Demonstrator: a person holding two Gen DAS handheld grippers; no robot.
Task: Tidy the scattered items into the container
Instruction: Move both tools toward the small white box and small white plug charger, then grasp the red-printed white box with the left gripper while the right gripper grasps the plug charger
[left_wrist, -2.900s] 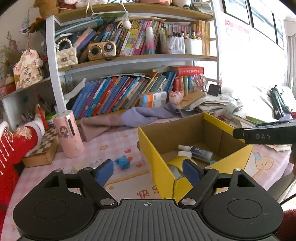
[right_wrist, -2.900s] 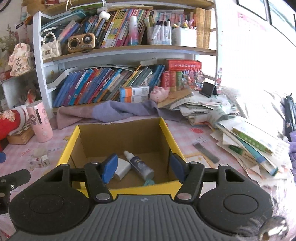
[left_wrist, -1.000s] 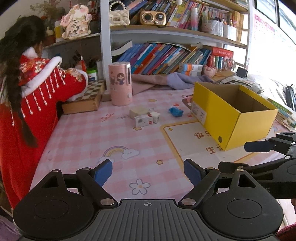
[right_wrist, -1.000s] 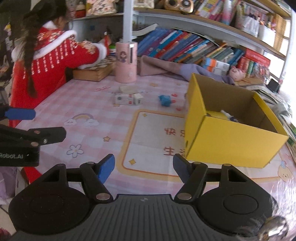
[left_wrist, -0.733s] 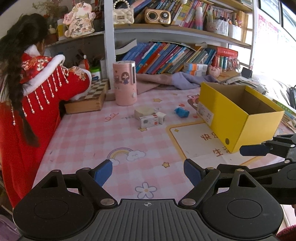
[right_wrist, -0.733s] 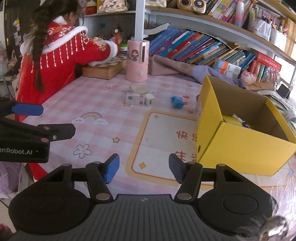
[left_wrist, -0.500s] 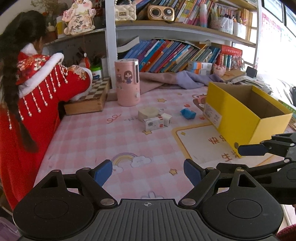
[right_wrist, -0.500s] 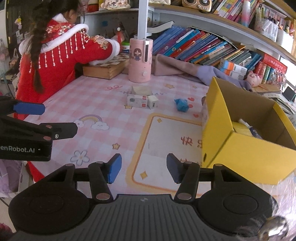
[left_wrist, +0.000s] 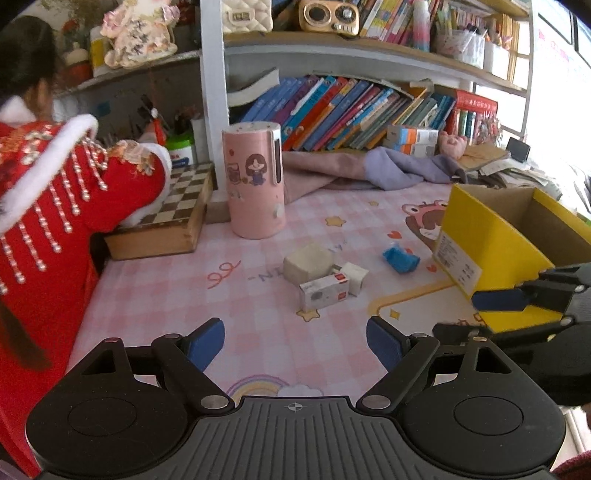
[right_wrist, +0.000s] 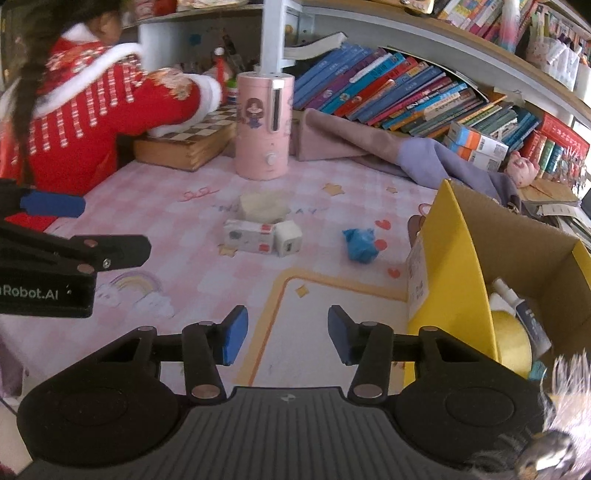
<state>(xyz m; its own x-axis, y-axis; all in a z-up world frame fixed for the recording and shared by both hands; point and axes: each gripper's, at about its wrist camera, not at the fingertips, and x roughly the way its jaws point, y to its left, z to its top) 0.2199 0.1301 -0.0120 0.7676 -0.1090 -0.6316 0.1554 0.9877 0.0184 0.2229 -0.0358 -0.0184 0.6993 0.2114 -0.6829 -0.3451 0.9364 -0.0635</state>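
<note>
Two tongs hang over the pink checked bench, and both views now sit closer to the scattered things than a second ago, when the yellow box filled less of the right wrist view and the small items lay farther up the cloth. The left tongs stand wide apart with nothing between the blue pads, just as wide as a second ago. The right tongs are narrower than before and closing, with only bare bench between the pads; they touch nothing.

Beyond the pads lie four loose items in a loose row: one white carton with red print, one small white cube touching its right end, one pale hexagonal block just behind them, and one crumpled blue wrapper apart to the right, near the box. One yellow box stands open on the right side of the bench; inside it show one white bottle with a dark label and one yellow roll.

Farther back stand one pink cylinder with a cartoon girl and one wooden chessboard case, where a person in a red beaded coat leans an arm. One purple cloth lies crumpled beneath the shelf of books.
</note>
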